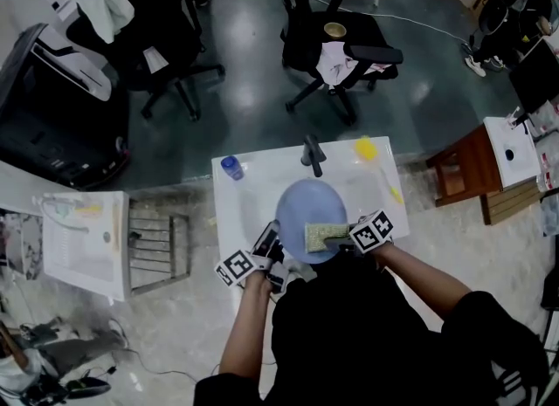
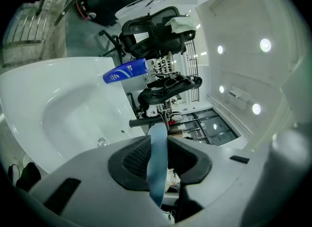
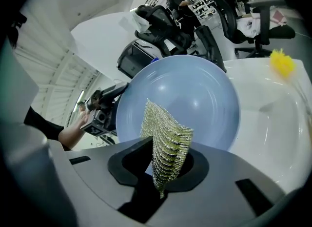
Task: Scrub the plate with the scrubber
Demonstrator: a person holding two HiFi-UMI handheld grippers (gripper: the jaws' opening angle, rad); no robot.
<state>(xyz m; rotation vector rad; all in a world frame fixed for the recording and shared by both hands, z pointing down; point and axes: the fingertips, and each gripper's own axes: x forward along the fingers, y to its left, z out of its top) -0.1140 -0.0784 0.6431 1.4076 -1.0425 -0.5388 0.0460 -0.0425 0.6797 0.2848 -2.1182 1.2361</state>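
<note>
Bright, even overhead light; gripper views bulge and darken at edges.

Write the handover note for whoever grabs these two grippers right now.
Left gripper: jaws shut on the rim of the blue plate, held over the white sink.
Right gripper: jaws shut on the yellow-green scrubber, at the plate's inner face.
Done: both things picked up and brought together.
Left: scrub the plate's face; how much is scrubbed so far cannot be told.
</note>
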